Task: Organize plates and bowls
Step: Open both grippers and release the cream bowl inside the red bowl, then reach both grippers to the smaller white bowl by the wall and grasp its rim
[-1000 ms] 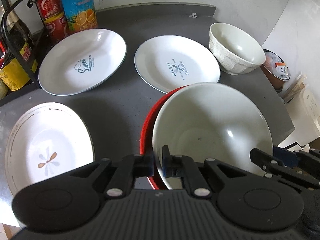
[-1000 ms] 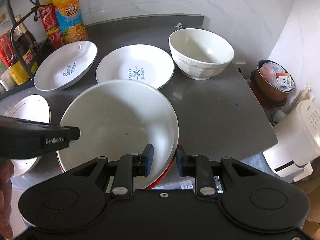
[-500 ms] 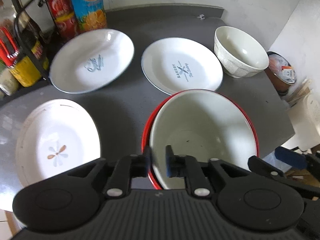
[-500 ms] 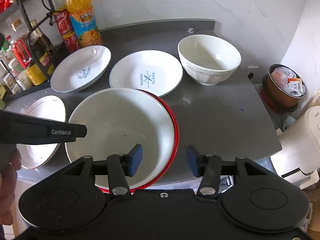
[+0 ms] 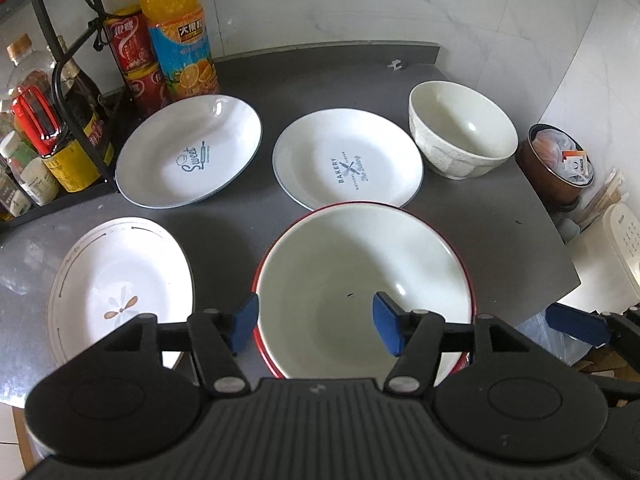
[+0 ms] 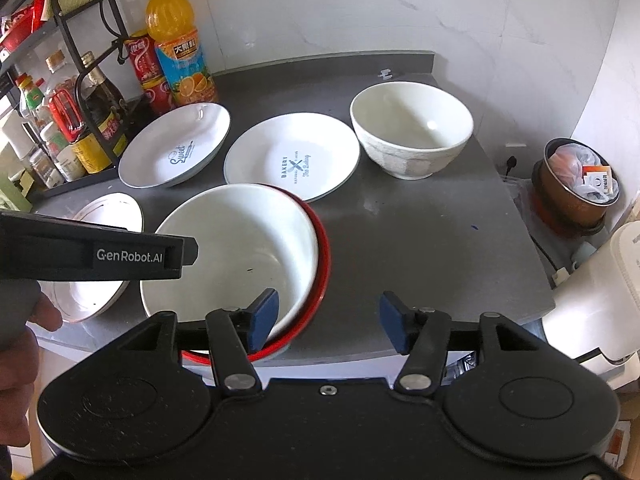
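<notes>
A wide white bowl [image 5: 360,272] sits nested in a red-rimmed bowl [image 5: 360,204] on the grey counter [image 5: 248,216], near its front edge. My left gripper [image 5: 316,322] is open, its blue pads either side of the bowls' near-left rim and not touching it. My right gripper [image 6: 328,320] is open too, above the near-right rim of the nested bowls [image 6: 236,252]. Behind lie a "Sweet" plate [image 5: 188,156], a "Bakery" plate [image 5: 348,166] and a deep white bowl [image 5: 462,134]. A flower-patterned plate [image 5: 120,288] lies at the left.
A black rack of sauce bottles [image 5: 60,128] stands at the left. An orange juice bottle [image 5: 180,36] and stacked red cans [image 5: 134,64] stand at the back. Off the counter's right edge are a brown bin [image 5: 560,164] and a white appliance [image 6: 600,280]. A hand [image 6: 16,344] holds the left gripper.
Both grippers have opened and let go of the nested bowls' rim, then drawn back and up. The bowls now rest level on the counter.
</notes>
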Tool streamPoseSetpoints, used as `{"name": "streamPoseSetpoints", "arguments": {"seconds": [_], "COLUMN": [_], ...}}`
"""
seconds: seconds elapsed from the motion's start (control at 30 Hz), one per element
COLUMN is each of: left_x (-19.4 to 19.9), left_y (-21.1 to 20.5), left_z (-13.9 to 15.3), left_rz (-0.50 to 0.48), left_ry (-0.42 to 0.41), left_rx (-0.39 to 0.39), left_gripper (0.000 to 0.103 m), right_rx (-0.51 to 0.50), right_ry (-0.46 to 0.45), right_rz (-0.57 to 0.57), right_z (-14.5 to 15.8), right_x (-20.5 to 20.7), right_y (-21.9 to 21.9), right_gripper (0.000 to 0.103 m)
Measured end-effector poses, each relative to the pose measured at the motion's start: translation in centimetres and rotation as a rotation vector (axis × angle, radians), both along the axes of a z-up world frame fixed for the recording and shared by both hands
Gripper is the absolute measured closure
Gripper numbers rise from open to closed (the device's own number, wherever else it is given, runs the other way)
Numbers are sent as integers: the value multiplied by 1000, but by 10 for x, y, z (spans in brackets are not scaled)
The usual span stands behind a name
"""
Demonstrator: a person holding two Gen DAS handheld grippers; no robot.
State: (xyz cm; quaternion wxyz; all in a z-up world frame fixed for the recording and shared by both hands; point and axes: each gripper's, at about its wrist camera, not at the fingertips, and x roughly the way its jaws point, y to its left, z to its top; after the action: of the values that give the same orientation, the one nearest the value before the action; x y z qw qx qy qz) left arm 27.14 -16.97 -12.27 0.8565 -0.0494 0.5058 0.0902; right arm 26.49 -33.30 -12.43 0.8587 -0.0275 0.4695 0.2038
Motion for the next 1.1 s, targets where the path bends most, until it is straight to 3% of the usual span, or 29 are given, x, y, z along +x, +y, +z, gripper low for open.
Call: {"name": "streamPoseSetpoints", "arguments": {"seconds": [0.07,0.13,0.67,1.1], "left_x": [-1,-2,12,68], "left_y": [-4,-8,-14,-21], "left_z": [1,2,15,9], "left_rz": [-5,-10,-14,-107], "left_ry": [-9,-12,-30,-36], "left_rx": [4,8,23,33], "left_gripper": [36,35,33,33], "right_rx": [11,21,110,138], "right_ry": [-13,-20,-13,-13], "right_rz": [-5,-15,-106,-237], "right_z": [1,1,0,-18], "right_x": [0,1,14,54], "right_y": [-5,-11,-44,-64], "right_gripper": [36,34,34,34]}}
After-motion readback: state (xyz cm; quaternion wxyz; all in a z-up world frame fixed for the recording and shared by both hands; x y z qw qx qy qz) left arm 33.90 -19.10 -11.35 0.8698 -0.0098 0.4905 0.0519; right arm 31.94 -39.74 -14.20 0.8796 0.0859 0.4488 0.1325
